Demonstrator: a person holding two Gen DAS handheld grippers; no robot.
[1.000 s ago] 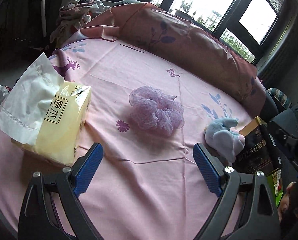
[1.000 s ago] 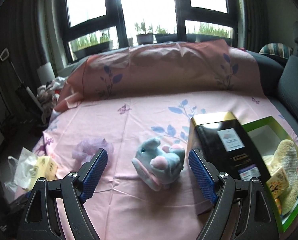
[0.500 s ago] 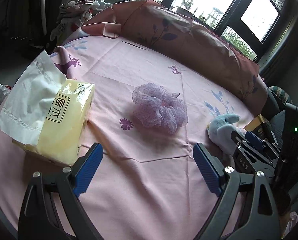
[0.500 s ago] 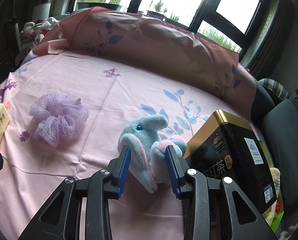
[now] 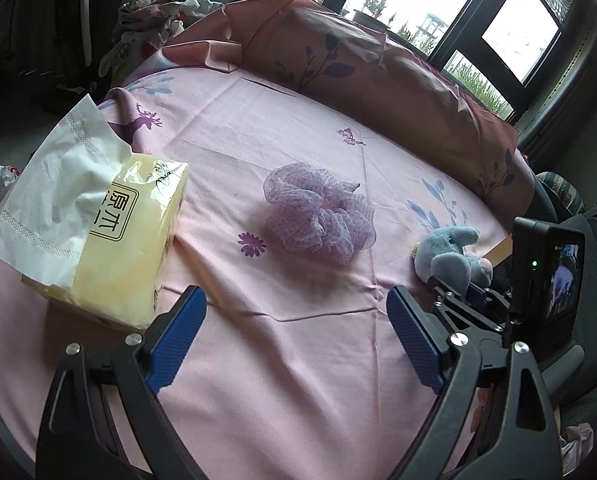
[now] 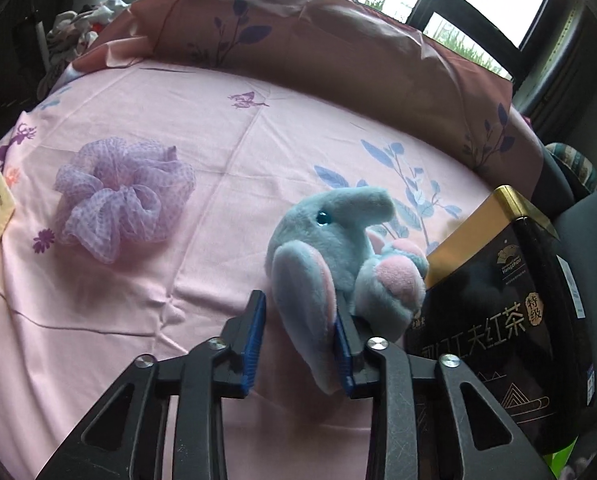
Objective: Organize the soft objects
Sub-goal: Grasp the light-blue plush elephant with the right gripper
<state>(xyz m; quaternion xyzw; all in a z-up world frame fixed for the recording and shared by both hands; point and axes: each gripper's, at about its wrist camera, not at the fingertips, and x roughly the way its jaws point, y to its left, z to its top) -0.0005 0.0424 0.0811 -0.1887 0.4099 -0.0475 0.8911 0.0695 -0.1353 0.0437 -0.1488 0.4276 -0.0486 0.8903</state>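
Pink sheet (image 5: 298, 360) covers the bed, and nearly everything we must sort lies loose on it. At its right edge stands a black tea tin (image 6: 510, 300), hard and none of our concern. On the left sits the tissue pack (image 5: 134, 240), one sheet pulled up. In the middle lies the lilac scrunchie (image 5: 318, 212), untouched. Smallest is the plush elephant (image 6: 338, 248), just beside the tin.

Our left tongs (image 5: 294, 340) hover spread wide over bare sheet, gripping nothing. Our right tongs (image 6: 298, 340) are closing on the elephant's ear; the ear is between the pads and the right pad presses it, while a sliver of gap shows at the left pad.

We judge the task barely begun: one toy half-grasped, nothing put away; scrunchie and tissues wait.
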